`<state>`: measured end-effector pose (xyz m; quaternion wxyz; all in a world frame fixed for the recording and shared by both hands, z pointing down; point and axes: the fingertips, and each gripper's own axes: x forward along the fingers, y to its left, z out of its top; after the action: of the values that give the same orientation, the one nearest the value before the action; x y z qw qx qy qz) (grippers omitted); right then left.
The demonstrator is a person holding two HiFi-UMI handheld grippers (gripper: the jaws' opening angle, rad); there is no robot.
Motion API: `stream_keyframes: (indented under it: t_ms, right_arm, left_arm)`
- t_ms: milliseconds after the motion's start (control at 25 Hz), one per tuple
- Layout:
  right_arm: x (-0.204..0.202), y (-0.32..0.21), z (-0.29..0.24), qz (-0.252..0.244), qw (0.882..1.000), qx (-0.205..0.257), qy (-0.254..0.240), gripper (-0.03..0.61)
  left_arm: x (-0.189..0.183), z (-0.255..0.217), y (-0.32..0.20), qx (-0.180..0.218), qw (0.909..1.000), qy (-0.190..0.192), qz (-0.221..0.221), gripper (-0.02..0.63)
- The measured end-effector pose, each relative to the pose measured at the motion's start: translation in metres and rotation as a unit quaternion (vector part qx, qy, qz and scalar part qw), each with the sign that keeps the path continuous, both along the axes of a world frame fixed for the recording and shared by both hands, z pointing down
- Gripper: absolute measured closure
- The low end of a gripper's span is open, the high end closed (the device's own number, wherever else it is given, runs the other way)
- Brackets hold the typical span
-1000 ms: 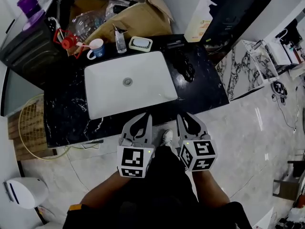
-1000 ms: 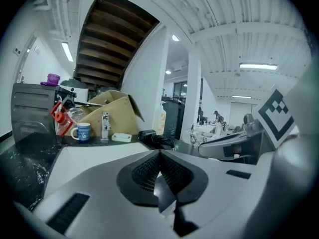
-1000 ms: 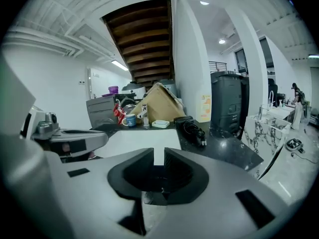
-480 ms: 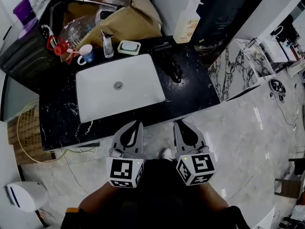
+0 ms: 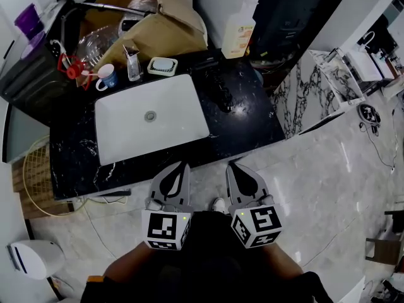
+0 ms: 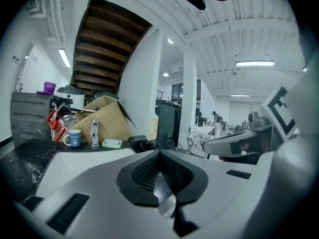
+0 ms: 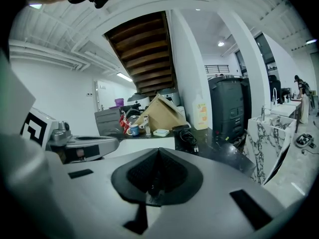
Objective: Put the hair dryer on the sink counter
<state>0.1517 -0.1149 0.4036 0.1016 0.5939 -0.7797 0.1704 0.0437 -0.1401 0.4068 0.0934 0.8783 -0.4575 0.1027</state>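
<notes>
The black hair dryer [image 5: 221,88] lies with its coiled cord on the black marble sink counter [image 5: 249,128], right of the white basin [image 5: 150,116]. It also shows in the left gripper view as the hair dryer [image 6: 139,143] and in the right gripper view as the hair dryer [image 7: 186,133]. Both grippers hang over the floor, short of the counter's front edge. My left gripper [image 5: 181,165] is shut and holds nothing. My right gripper [image 5: 231,166] has just been closing and is shut, with nothing between its jaws. Their closed tips show at left gripper [image 6: 159,151] and right gripper [image 7: 159,150].
At the counter's back stand a blue-and-white mug [image 5: 107,77], a faucet [image 5: 132,64], a soap dish [image 5: 162,65], a cardboard box [image 5: 159,25] and a bottle [image 5: 238,31]. A marble side table [image 5: 310,98] is to the right, a wire basket [image 5: 36,175] to the left.
Both grippers have drawn back from the counter's front edge toward the person's body. The right gripper's jaws, slightly apart before, have closed. The hair dryer has not moved on the counter.
</notes>
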Motion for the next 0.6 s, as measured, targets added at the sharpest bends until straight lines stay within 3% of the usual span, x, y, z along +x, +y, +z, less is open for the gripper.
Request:
stream_keyframes:
  t_ms: [600]
  right_arm:
    - [0.0004, 0.0002, 0.0077, 0.002, 1.000, -0.008, -0.011, 0.565]
  left_arm:
    - [0.0034, 0.0047, 0.0003, -0.004, 0.9999, -0.008, 0.006, 0.606]
